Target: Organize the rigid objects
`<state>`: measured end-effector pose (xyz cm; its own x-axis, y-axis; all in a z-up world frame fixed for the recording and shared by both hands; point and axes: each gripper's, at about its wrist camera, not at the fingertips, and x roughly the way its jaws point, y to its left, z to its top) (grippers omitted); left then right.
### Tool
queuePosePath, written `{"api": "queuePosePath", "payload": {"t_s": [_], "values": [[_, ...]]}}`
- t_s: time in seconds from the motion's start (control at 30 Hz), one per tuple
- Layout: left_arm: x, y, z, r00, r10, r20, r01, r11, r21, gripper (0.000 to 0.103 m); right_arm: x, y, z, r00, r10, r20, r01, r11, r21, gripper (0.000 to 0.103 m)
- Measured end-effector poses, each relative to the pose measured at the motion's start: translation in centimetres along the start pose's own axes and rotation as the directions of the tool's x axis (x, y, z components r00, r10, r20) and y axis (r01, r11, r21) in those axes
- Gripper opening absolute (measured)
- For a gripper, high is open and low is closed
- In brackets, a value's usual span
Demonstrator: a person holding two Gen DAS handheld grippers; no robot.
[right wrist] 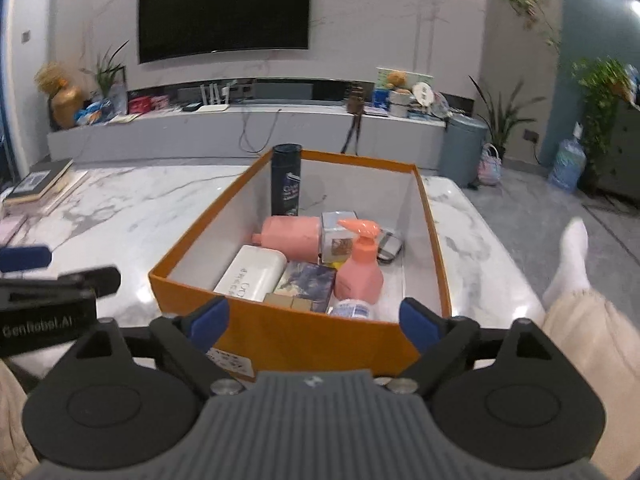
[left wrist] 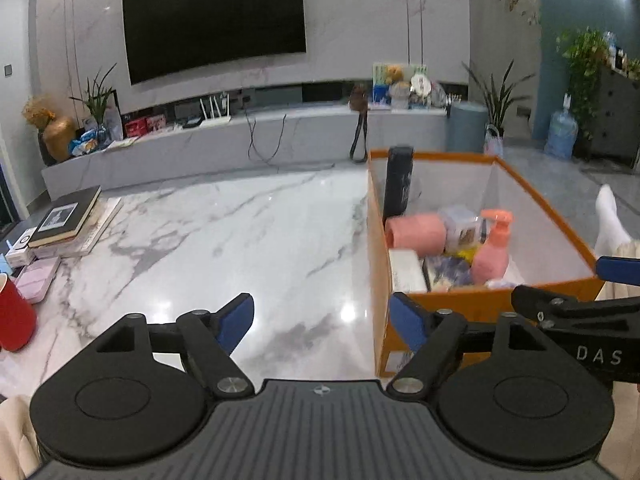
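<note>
Left claw: left gripper (left wrist: pixel 322 322), black hinged arms with two blue pads, spread wide with nothing between them; only bare table beneath.
Right claw: right gripper (right wrist: pixel 314 322), same black build, two blue pads, spread wide and empty, hovering just short of the box's near wall.
Table: marble table (left wrist: pixel 224 232), glossy white slab with grey veining, flat and reflective.
Box: one orange box (right wrist: pixel 296 332), rectangular cardboard with a pale inner lining, open on top; dead ahead of the right claw, ahead and to the right of the left claw.
Tall bottle: one dark bottle (right wrist: pixel 286 180), cylindrical, smooth plastic, upright in the far-left corner of the box.
Pump bottle: one pink pump bottle (right wrist: pixel 360 272), rounded plastic body with a salmon nozzle, upright, just beyond the right claw's right pad.
Lying bottle: one pink cylinder (right wrist: pixel 290 238), on its side, mid-box.
White item: one white container (right wrist: pixel 252 272), rounded-edge block lying flat, near-left in the box.
Small carton: one pale cube carton (right wrist: pixel 338 236), behind the pump bottle (print too blurred to read).
Flat pack: one bluish patterned pack (right wrist: pixel 308 282), lying flat between white container and pump bottle.
Books: stack of books (left wrist: pixel 68 220), far left of the left claw (count unclear).
Cup: one red cup (left wrist: pixel 14 312), smooth cylinder, at the left claw's left edge.
</note>
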<state>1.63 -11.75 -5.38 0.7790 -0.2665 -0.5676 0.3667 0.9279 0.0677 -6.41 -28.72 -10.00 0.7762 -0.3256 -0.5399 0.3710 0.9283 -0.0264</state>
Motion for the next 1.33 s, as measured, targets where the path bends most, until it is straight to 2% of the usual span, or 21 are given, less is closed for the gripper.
{"api": "queuePosePath", "payload": {"t_s": [0.4, 0.83, 1.33], "values": [[0.9, 0.5, -1.1, 0.997, -0.004, -0.074, 0.004, 1.000, -0.013, 0.091, 1.5, 0.8, -0.8, 1.000, -0.020, -0.016, 0.020, 1.000, 0.008, 0.095], [-0.5, 1.0, -0.8, 0.999, 0.014, -0.035, -0.014, 1.000, -0.009, 0.091, 0.5, 1.3, -0.8, 0.999, -0.030, 0.032, 0.030, 0.999, -0.015, 0.095], [-1.4, 1.1, -0.5, 1.000, 0.022, -0.006, -0.022, 1.000, -0.007, 0.091, 0.2, 1.1, -0.9, 0.999, -0.025, 0.034, 0.026, 1.000, -0.014, 0.095]]}}
